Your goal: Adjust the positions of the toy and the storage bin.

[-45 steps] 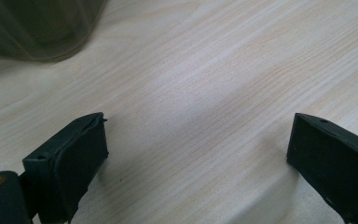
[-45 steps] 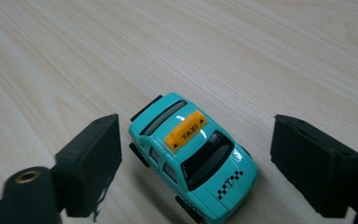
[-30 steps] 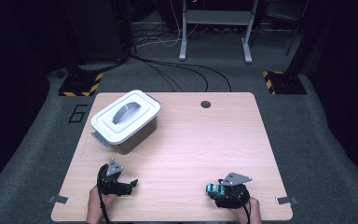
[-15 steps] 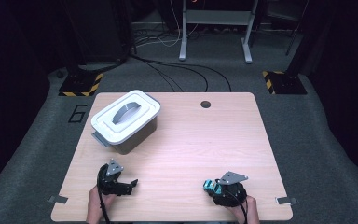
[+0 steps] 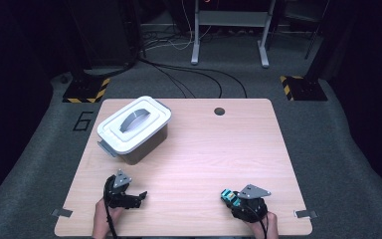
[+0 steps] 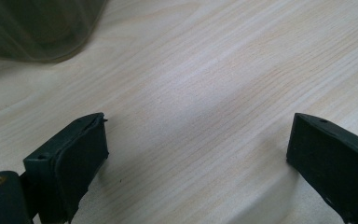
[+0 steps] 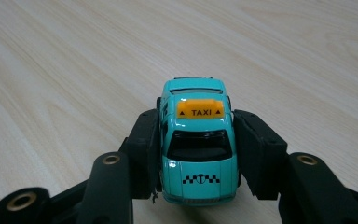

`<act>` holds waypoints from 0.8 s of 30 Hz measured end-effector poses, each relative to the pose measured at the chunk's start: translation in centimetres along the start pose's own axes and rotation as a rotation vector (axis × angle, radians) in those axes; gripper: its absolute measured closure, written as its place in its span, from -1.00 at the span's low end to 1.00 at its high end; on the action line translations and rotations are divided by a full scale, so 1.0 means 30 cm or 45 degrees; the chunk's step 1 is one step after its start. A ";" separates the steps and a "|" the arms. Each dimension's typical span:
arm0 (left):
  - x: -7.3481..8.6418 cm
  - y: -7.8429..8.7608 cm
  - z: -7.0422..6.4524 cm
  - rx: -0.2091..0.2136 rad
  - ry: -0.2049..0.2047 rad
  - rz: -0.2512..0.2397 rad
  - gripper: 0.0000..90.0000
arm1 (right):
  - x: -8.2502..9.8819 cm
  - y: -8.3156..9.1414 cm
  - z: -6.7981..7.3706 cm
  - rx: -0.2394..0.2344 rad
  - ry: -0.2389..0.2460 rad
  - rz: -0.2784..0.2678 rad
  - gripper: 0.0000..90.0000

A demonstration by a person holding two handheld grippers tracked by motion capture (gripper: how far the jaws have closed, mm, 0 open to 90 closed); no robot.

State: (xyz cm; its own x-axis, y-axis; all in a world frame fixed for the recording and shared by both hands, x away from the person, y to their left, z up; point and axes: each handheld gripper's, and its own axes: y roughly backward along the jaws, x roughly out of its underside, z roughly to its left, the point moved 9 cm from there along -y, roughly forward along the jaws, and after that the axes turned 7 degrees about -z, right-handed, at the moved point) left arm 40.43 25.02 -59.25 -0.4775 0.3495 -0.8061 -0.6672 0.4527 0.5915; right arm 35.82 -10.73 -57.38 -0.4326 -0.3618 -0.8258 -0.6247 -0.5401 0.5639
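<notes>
Bench (image 5: pixel 204 149): pale wood-grain laminate, smooth, faint sheen. Toy taxi (image 7: pixel 198 144): glossy teal painted body, looks like metal or hard plastic, dark shiny windows, orange plastic roof sign. Right tongs (image 7: pixel 198 154): matt black plastic jaws with brass-coloured rivets. Left tongs (image 6: pixel 198 154): same matt black pads. Storage box (image 5: pixel 134 129): white plastic lid, translucent smoky walls. Floor: grey rough carpet.

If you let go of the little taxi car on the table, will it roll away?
Probably yes: the taxi car sits on wheels, and the wooden table looks smooth and flat. Its shiny shell looks hard, so it should not bend, though it might slip. The right gripper has just been closing and now squeezes its sides.
</notes>
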 end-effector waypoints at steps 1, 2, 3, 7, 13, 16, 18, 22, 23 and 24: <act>0.000 0.000 0.000 0.000 0.000 0.000 -0.89 | -0.002 0.009 -0.006 0.006 -0.006 -0.008 0.17; 0.000 0.000 0.000 0.000 0.000 0.000 -0.89 | -0.006 0.018 -0.014 0.018 -0.008 -0.021 0.17; 0.000 0.001 0.000 0.004 -0.002 0.003 -0.89 | -0.009 0.026 -0.021 0.031 -0.015 -0.028 0.17; 0.000 0.000 0.000 0.001 0.001 0.002 -0.89 | -0.019 0.058 -0.057 0.079 -0.024 -0.055 0.17; 0.001 0.001 0.002 0.002 -0.005 0.005 -0.89 | -0.025 0.091 -0.112 0.157 -0.055 -0.072 0.17; 0.001 0.001 0.001 0.002 -0.005 0.004 -0.89 | -0.024 0.106 -0.146 0.211 -0.068 -0.067 0.17; 0.001 0.001 0.001 0.002 -0.004 0.004 -0.89 | -0.021 0.113 -0.166 0.241 -0.081 -0.063 0.17; 0.001 0.001 0.002 0.002 -0.005 0.005 -0.89 | -0.006 0.129 -0.217 0.310 -0.110 -0.047 0.16; 0.000 0.000 0.003 0.000 -0.008 0.003 -0.89 | 0.001 0.131 -0.232 0.323 -0.122 -0.043 0.16; 0.000 0.000 0.002 0.000 -0.007 0.002 -0.89 | 0.006 0.133 -0.239 0.328 -0.137 -0.041 0.16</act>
State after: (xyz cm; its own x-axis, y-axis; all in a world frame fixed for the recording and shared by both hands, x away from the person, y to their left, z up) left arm 40.47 25.08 -59.25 -0.4755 0.3546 -0.8051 -0.6663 0.4524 0.5928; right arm 37.91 -18.40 -55.33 -0.4674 -0.2576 -0.8457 -0.7781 -0.3342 0.5319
